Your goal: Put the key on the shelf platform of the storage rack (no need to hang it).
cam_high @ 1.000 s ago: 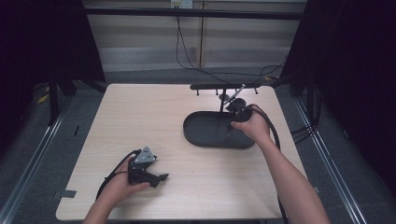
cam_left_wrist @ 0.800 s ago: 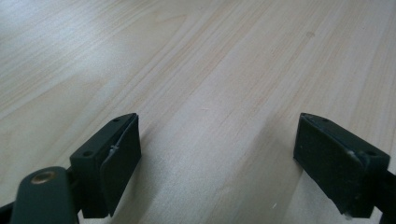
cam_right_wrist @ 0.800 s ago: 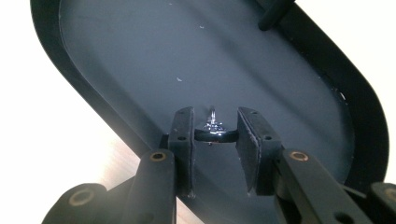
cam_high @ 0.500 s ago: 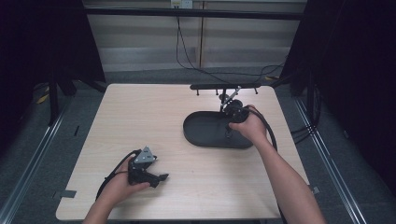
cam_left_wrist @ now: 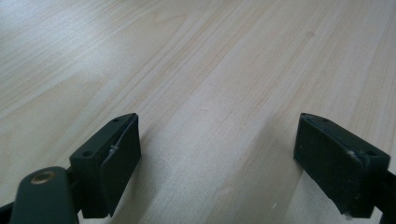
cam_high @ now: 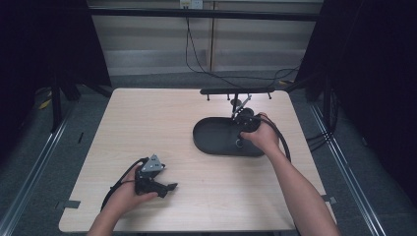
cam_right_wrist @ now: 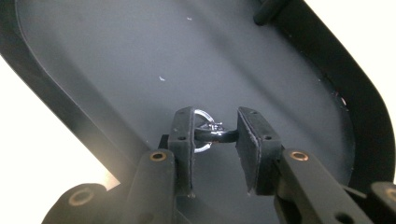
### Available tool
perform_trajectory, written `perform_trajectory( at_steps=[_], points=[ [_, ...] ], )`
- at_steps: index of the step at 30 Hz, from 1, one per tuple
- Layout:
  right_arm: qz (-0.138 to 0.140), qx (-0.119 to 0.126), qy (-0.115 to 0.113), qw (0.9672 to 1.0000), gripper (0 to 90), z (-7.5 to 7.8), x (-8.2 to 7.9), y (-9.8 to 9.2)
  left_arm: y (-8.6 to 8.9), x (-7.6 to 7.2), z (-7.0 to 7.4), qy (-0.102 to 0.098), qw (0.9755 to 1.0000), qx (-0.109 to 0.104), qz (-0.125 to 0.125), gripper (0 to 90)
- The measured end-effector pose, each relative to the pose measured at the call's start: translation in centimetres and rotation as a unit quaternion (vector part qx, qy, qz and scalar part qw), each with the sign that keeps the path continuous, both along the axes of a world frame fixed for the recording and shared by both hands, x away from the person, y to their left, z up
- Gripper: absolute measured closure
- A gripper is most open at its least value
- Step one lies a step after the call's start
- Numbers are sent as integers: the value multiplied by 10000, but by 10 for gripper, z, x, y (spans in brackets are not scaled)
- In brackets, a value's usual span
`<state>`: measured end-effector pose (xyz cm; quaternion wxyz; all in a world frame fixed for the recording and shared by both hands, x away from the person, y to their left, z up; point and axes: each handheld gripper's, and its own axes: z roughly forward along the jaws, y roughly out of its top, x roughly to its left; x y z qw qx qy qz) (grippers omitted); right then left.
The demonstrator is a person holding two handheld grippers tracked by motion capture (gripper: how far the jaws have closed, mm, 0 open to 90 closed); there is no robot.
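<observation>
A black oval tray (cam_high: 216, 137) lies right of the table's middle. My right gripper (cam_high: 244, 123) hangs over its far right part, just in front of a black stand (cam_high: 236, 91) with a horizontal bar. In the right gripper view the right gripper (cam_right_wrist: 215, 135) is shut on a small silver ring (cam_right_wrist: 203, 116) with a shiny clasp, held just above the tray floor (cam_right_wrist: 140, 56). My left gripper (cam_high: 167, 188) rests on the wooden table (cam_high: 147, 123) at the front left. In the left gripper view it (cam_left_wrist: 217, 140) stands open, with bare wood between the jaws.
Cables hang behind the table near the back wall (cam_high: 196, 54). Dark curtains (cam_high: 373, 73) and metal floor rails (cam_high: 29, 162) flank the table. A black cable (cam_high: 282, 142) trails from the right gripper along the forearm.
</observation>
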<state>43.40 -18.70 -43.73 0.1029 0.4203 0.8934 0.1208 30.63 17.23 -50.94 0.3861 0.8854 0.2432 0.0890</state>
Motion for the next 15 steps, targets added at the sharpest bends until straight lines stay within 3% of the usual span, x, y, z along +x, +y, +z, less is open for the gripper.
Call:
perform_trajectory(
  at_steps=[15],
  points=[
    [-100,157,-112,9998,682,-5,2,-6,0,0,0,-1,10000,-1,-2,145]
  ],
)
